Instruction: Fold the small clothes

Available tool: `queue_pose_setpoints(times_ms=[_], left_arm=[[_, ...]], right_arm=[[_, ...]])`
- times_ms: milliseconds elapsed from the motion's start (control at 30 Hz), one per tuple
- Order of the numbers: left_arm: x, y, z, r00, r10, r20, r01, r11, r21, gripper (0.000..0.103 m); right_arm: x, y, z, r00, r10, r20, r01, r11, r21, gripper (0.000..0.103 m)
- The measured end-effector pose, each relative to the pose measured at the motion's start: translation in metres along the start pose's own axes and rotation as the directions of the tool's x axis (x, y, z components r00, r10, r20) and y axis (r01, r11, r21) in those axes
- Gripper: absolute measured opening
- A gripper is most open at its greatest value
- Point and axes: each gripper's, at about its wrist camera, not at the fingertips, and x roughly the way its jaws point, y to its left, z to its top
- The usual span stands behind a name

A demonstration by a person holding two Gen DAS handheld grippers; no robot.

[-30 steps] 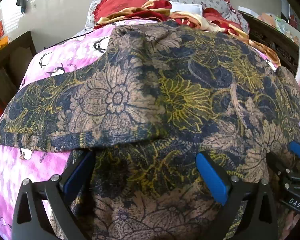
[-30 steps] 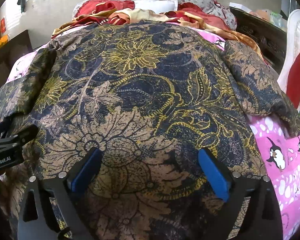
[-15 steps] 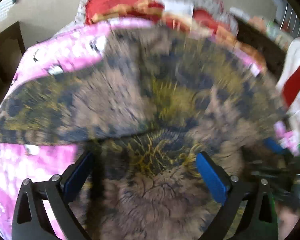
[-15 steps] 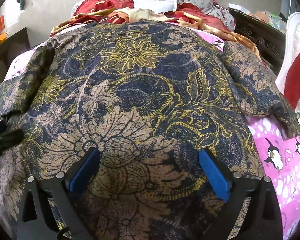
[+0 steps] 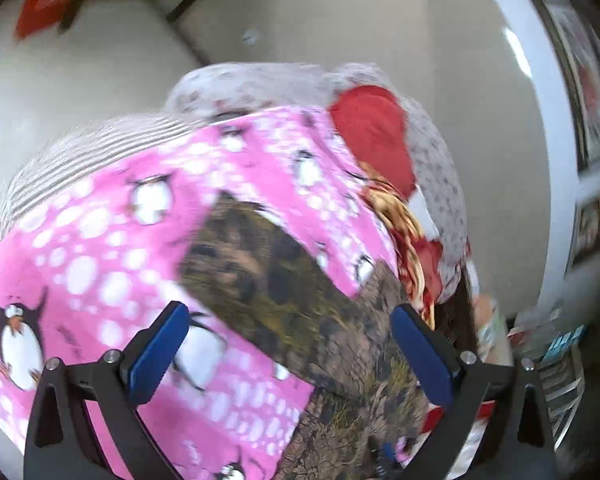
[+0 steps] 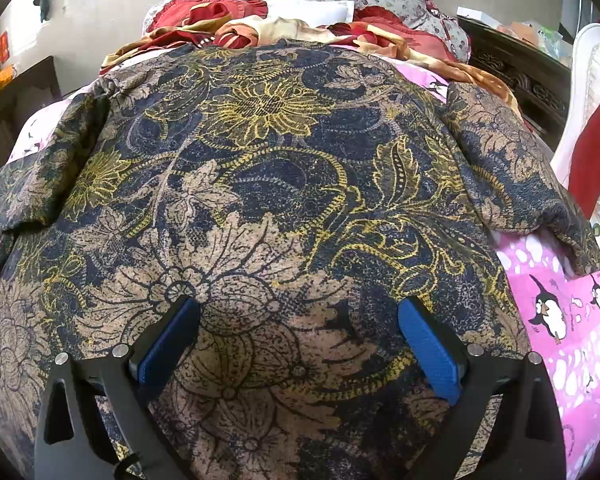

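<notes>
While spread flat on the penguin bedsheet (image 6: pixel 560 320) for folding, the batik shirt (image 6: pixel 280 168) lies beneath the right gripper (image 6: pixel 300 340), jaws apart, empty; the left gripper (image 5: pixel 290 344), likewise agape, holds nothing, tilted beside a sleeve (image 5: pixel 260 272).

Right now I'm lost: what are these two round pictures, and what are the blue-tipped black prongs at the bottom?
Each picture comes from a fisheye camera on a hand-held gripper, looking along its two fingers. The prongs are those fingers. The left gripper is open, holding nothing; its view is tilted and blurred. The right gripper is also open, above the dark floral garment. That garment lies spread on the pink penguin-print bedsheet, with a heap of red and gold cloth behind.
</notes>
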Motion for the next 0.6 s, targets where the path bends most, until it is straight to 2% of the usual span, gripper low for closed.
queue_pose_setpoints(times_ms=[33,67,133,200,267,433,500,533,567,600], left_arm=[[0.003,0.008,0.004,1.000,-0.023,-0.017,0.022,1.000,-0.019,0.099],[0.010,0.015,0.009,0.998,-0.051,-0.038,0.049,0.998,-0.044,0.091],[0.019,0.025,0.012,0.997,-0.062,-0.053,0.057,0.994,-0.096,0.086],[0.035,0.032,0.011,0.993,-0.081,-0.083,0.068,0.987,-0.143,0.086],[0.047,0.036,0.011,0.993,-0.061,-0.099,0.044,0.985,-0.167,0.086],[0.050,0.039,0.021,0.997,-0.052,-0.056,0.043,0.987,-0.158,0.085],[0.055,0.032,0.024,0.998,0.006,-0.064,-0.012,0.995,-0.094,0.072],[0.058,0.031,0.024,0.996,0.045,-0.072,-0.049,0.997,-0.059,0.056],[0.063,0.028,0.024,0.992,0.101,-0.081,-0.103,0.994,-0.022,0.048],[0.067,0.027,0.023,0.982,0.166,-0.086,-0.165,0.986,0.009,0.029]], right_arm=[[0.000,0.000,0.000,1.000,0.000,0.000,0.000,1.000,0.000,0.090],[0.000,0.000,0.000,1.000,0.002,-0.001,-0.002,1.000,0.001,0.090],[0.000,0.000,0.000,1.000,0.002,0.000,-0.002,1.000,0.001,0.090],[0.000,0.000,0.000,1.000,0.001,0.000,-0.001,1.000,0.001,0.090],[0.000,0.000,0.000,1.000,0.001,-0.003,-0.001,1.000,0.000,0.090],[0.001,0.000,0.000,1.000,0.002,-0.003,-0.002,1.000,0.001,0.090],[0.000,0.000,0.000,1.000,0.002,-0.003,-0.002,1.000,0.001,0.090],[0.000,0.000,0.000,1.000,0.002,-0.003,-0.002,1.000,0.001,0.090],[0.000,0.000,0.000,1.000,0.002,-0.003,-0.002,1.000,0.001,0.090],[0.000,0.000,0.000,1.000,0.002,-0.003,-0.002,1.000,0.001,0.090]])
